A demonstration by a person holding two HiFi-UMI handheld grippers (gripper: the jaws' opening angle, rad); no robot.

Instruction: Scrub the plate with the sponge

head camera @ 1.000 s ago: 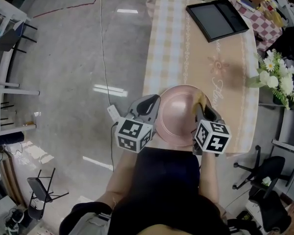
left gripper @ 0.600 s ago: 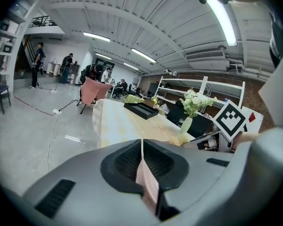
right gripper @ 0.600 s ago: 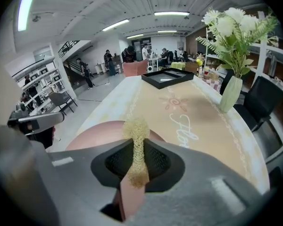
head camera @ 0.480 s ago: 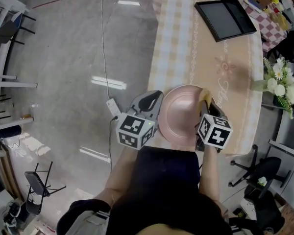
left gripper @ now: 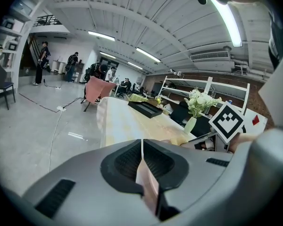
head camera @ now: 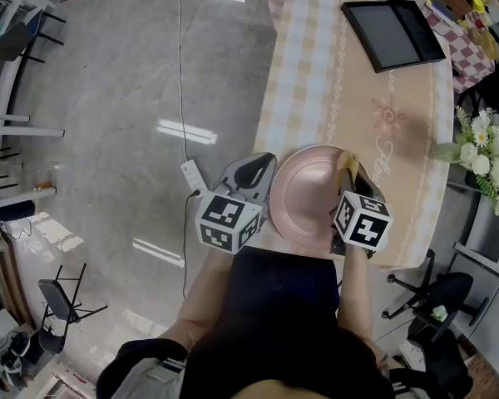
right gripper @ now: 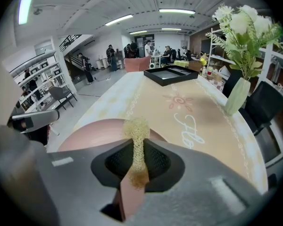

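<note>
A pink plate [head camera: 303,196] is held above the near end of the table. My left gripper [head camera: 264,173] is shut on its left rim; in the left gripper view the thin pink plate edge [left gripper: 148,185] runs between the jaws of my left gripper [left gripper: 142,155]. On the plate's right rim, my right gripper [head camera: 350,179] is shut on a yellow mesh sponge [head camera: 345,162]. The right gripper view shows the sponge [right gripper: 137,134] pinched upright in my right gripper [right gripper: 137,150], against the plate [right gripper: 92,130].
The table [head camera: 316,81] has a checked beige cloth. A black tray [head camera: 392,33] lies at its far end. A vase of white flowers [head camera: 481,150] stands at the right edge. A power strip and cable [head camera: 191,175] lie on the floor to the left, and an office chair [head camera: 437,293] stands on the right.
The head view has drifted a little, so the table sits further right in frame. Both grippers keep the same hold on the plate and the sponge.
</note>
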